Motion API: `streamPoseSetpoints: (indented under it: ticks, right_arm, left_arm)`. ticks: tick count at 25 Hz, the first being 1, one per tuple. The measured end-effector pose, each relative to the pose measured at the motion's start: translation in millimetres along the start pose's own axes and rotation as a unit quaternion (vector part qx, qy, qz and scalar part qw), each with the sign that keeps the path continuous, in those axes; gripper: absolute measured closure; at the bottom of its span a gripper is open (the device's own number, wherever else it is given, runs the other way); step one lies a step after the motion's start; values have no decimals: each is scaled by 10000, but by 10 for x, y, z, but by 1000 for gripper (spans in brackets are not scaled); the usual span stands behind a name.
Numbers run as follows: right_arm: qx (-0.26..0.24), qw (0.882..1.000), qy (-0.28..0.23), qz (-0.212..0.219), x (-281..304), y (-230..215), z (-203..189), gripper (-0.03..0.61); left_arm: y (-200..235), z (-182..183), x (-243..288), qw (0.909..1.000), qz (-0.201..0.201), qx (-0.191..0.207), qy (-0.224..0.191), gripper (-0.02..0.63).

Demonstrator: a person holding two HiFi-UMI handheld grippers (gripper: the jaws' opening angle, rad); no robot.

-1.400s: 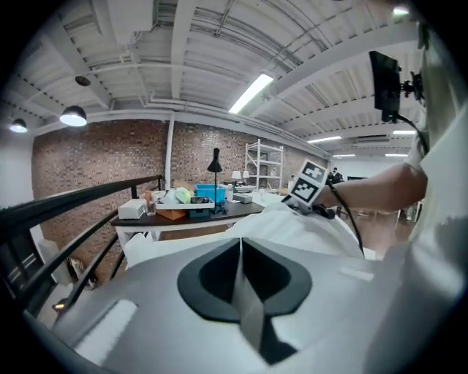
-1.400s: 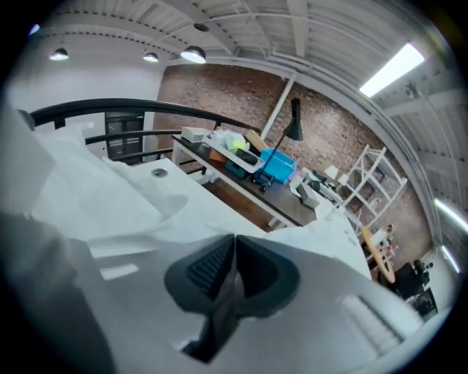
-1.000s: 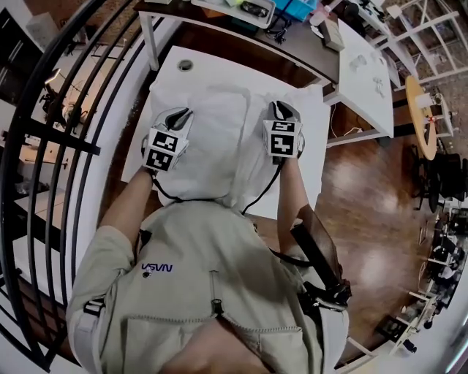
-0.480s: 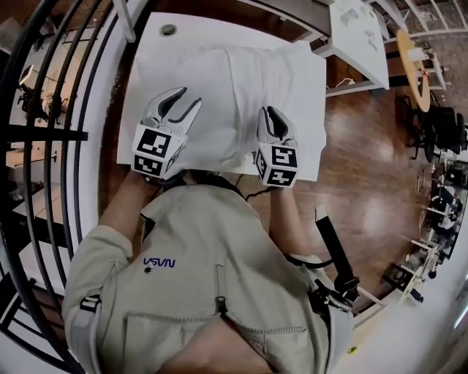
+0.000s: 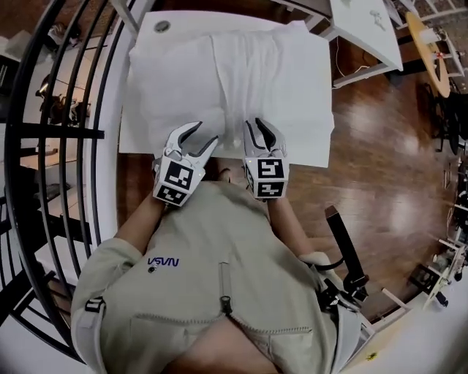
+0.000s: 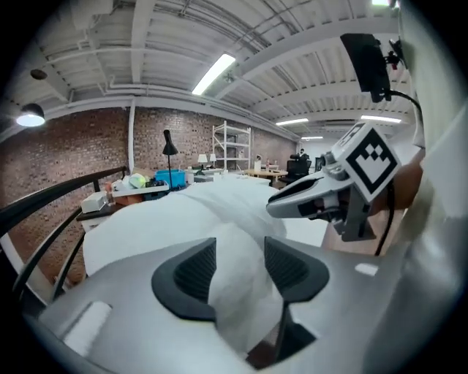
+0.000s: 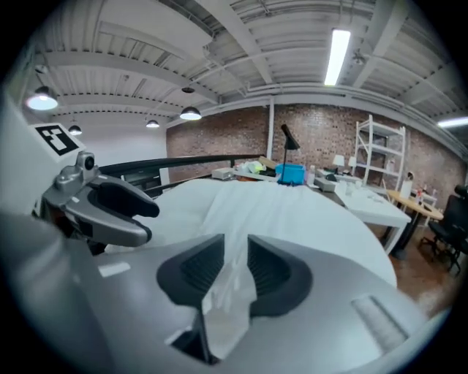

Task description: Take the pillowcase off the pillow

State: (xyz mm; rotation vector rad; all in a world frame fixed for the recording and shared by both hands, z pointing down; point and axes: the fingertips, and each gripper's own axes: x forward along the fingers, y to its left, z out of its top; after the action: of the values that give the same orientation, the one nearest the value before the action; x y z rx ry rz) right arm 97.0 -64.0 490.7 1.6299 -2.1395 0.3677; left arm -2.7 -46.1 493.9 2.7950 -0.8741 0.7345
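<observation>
A white pillow (image 5: 172, 84) in its white pillowcase (image 5: 252, 69) lies flat on a white table (image 5: 311, 146). A creased band of the case runs down its middle. My left gripper (image 5: 207, 131) is at the pillow's near edge. Its jaws are opening and stand wide, with a soft bulge of white fabric (image 6: 238, 256) between the pads. My right gripper (image 5: 256, 123) is just to its right at the same edge. Its jaws are opening too, and a thin fold of pillowcase (image 7: 232, 281) hangs loosely between them. The two grippers are close together, both low over the near edge.
A black railing (image 5: 69, 131) curves along the left of the table. Brown wooden floor (image 5: 373, 146) lies to the right. Another white table (image 5: 362, 22) stands at the back right. A round hole (image 5: 162, 25) marks the table's far left corner.
Both grippers have come back toward the person, from the middle of the pillow to its near edge. The pillow now lies flat. The left jaws have spread wide.
</observation>
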Motion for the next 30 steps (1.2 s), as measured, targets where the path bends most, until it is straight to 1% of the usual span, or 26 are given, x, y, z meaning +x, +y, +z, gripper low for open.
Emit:
streamPoseSetpoints:
  ticks: [2, 3, 5, 6, 8, 9, 10, 11, 14, 17, 19, 22, 25, 28, 30]
  right_arm:
    - [-53, 9994, 173, 305, -34, 132, -172, 437]
    - [-83, 9985, 286, 469, -36, 209, -271, 425]
    - [-229, 9956, 536, 739, 5, 356, -487, 414]
    - [-377, 9937, 667, 818, 52, 412, -587, 414]
    - [-783, 9895, 901, 815, 177, 466, -744, 414]
    - [-969, 9879, 955, 750, 234, 469, -788, 468]
    - [-1099, 9872, 945, 671, 274, 458, -799, 517]
    - [-1164, 9875, 887, 591, 286, 437, -776, 540]
    - [-1228, 9901, 607, 309, 181, 304, -606, 549]
    - [-1324, 9902, 419, -149, 43, 8, -458, 554]
    - [-1226, 9903, 436, -479, -28, -265, -455, 554]
    - [-974, 9897, 634, -836, -98, -640, -619, 555]
    - [-910, 9873, 950, -887, -68, -729, -924, 558]
    - [-762, 9867, 1257, -700, -10, -632, -1193, 560]
    - [-621, 9878, 1327, -535, -8, -591, -1277, 560]
  left_arm:
    - [-29, -228, 81, 9993, 198, -7, 317, 369]
    - [-26, -348, 135, 9984, 321, 36, 465, 357]
    - [-5, -540, 250, 9952, 579, 286, 739, 354]
    - [16, -597, 303, 9927, 714, 463, 859, 369]
    - [68, -619, 367, 9877, 954, 741, 994, 446]
    - [96, -595, 370, 9866, 1034, 783, 994, 492]
    - [128, -557, 353, 9864, 1098, 767, 956, 521]
    - [169, -514, 317, 9864, 1168, 726, 895, 539]
    - [359, -379, 142, 9847, 1517, 564, 649, 570]
    - [605, -139, -20, 9804, 1869, 482, 391, 578]
    - [728, -43, -106, 9782, 2016, 415, 267, 581]
    - [797, -123, -234, 9782, 2063, 89, 231, 581]
    - [688, -379, -260, 9798, 1951, -229, 365, 581]
    - [594, -709, -208, 9787, 1901, -652, 413, 581]
    - [559, -797, -194, 9783, 1901, -742, 354, 580]
